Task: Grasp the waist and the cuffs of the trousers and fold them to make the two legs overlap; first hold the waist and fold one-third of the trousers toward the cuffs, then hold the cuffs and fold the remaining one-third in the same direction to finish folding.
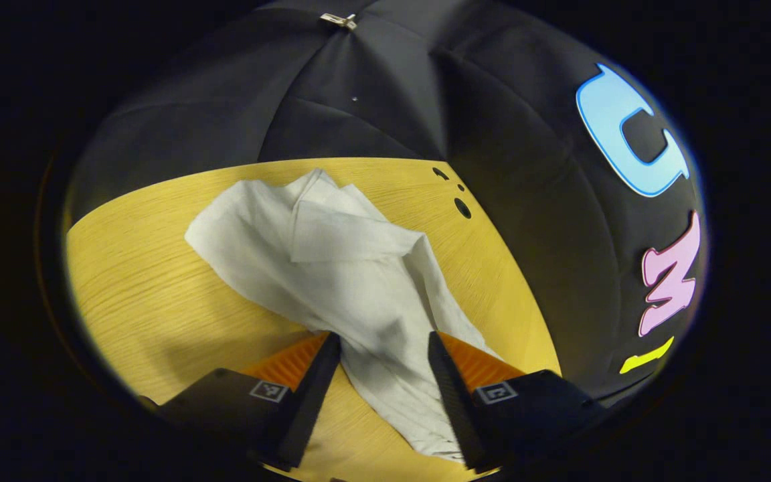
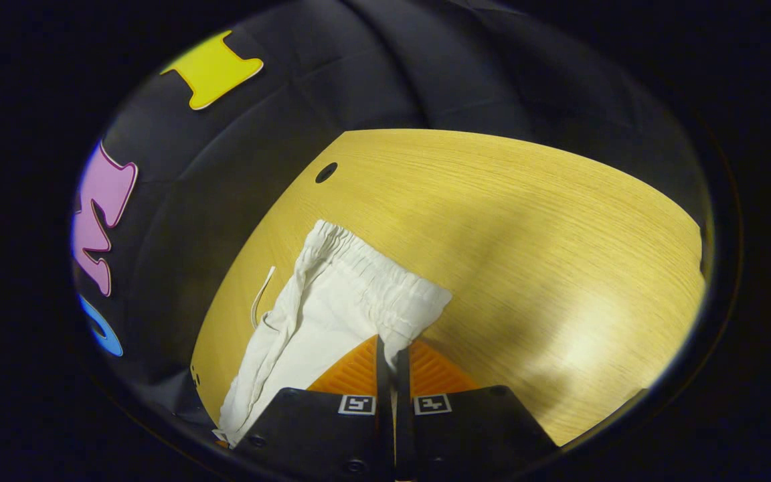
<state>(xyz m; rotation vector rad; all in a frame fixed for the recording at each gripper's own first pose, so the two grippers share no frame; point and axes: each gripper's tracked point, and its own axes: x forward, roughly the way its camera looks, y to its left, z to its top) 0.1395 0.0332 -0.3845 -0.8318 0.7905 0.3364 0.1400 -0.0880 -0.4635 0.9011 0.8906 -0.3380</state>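
White trousers (image 1: 332, 261) lie crumpled on the yellow wooden table (image 1: 158, 281), legs bunched and partly doubled over. In the left gripper view my left gripper (image 1: 383, 338) is open, its two fingers straddling a narrow stretch of the cloth near the table's near edge. In the right gripper view the elastic waistband (image 2: 372, 274) of the trousers (image 2: 312, 328) lies just ahead of my right gripper (image 2: 392, 348), whose fingers are shut with a sliver of the waist's corner pinched between them. A thin drawstring (image 2: 262, 294) trails off the waist to the left.
The table (image 2: 526, 221) stretches wide and bare to the right of the waist. Round cable holes (image 1: 462, 207) (image 2: 326, 172) sit near the table's edge by the black cloth wall. The trousers lie close to that edge.
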